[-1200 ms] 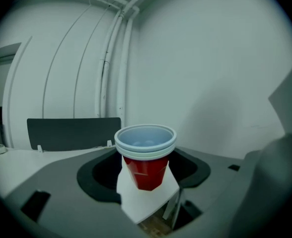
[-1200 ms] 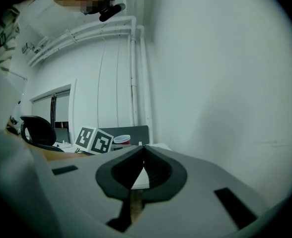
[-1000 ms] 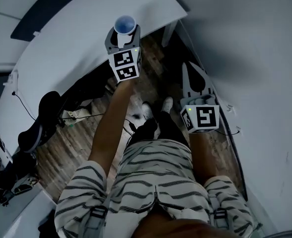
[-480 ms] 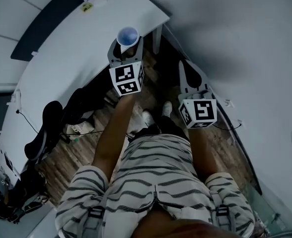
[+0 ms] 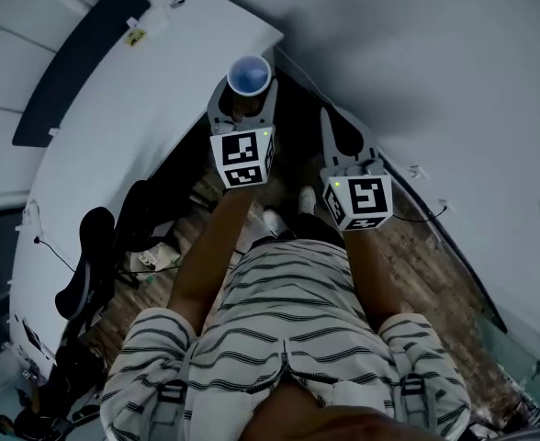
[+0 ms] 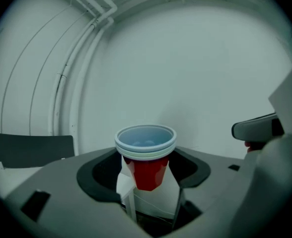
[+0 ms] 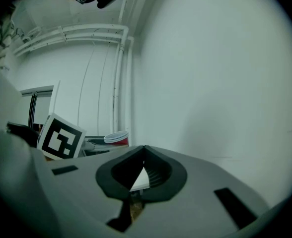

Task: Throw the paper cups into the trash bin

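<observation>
Red paper cups [image 6: 145, 166] (a nested stack, upright) sit clamped in the left gripper [image 5: 244, 99]; the right gripper [image 7: 144, 153] is closed, empty. Carry them level; no trash bin shows yet.

Left hand-held gripper [image 5: 248, 97] clasping an upright pale-rimmed, bluish-lined paper cup [image 5: 249, 73], long white bench [image 5: 132, 108] to its left, right hand-held gripper [image 5: 331, 122] just right of it, jaws tapered together, brown plank floor [image 5: 137, 288] below both.
</observation>
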A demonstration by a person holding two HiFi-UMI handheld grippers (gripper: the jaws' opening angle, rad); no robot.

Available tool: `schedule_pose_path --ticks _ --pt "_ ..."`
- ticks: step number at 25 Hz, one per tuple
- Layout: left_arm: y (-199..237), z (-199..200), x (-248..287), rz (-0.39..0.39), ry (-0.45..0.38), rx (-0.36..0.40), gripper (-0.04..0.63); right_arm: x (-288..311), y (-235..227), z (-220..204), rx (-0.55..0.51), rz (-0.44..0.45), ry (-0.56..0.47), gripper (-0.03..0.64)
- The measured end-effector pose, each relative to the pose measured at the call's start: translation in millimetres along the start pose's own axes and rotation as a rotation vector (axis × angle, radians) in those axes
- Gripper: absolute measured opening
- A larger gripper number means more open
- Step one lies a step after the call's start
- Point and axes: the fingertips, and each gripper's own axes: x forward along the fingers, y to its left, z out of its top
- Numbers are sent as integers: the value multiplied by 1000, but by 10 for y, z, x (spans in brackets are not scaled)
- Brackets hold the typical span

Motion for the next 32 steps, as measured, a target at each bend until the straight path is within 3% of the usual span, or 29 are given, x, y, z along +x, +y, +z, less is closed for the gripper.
schedule_pose_path --ticks 15,24,32 --pt "-700 -4 -97 -176 -2 -4 314 -481 -331 -99 27 -169 -4 9" --pt "-1066 -403 92 -250 88 -20 314 -560 -653 -355 33 -238 47 9" --pt "-1320 -1059 393 -275 217 -4 314 -459 -994 -733 86 -252 85 9"
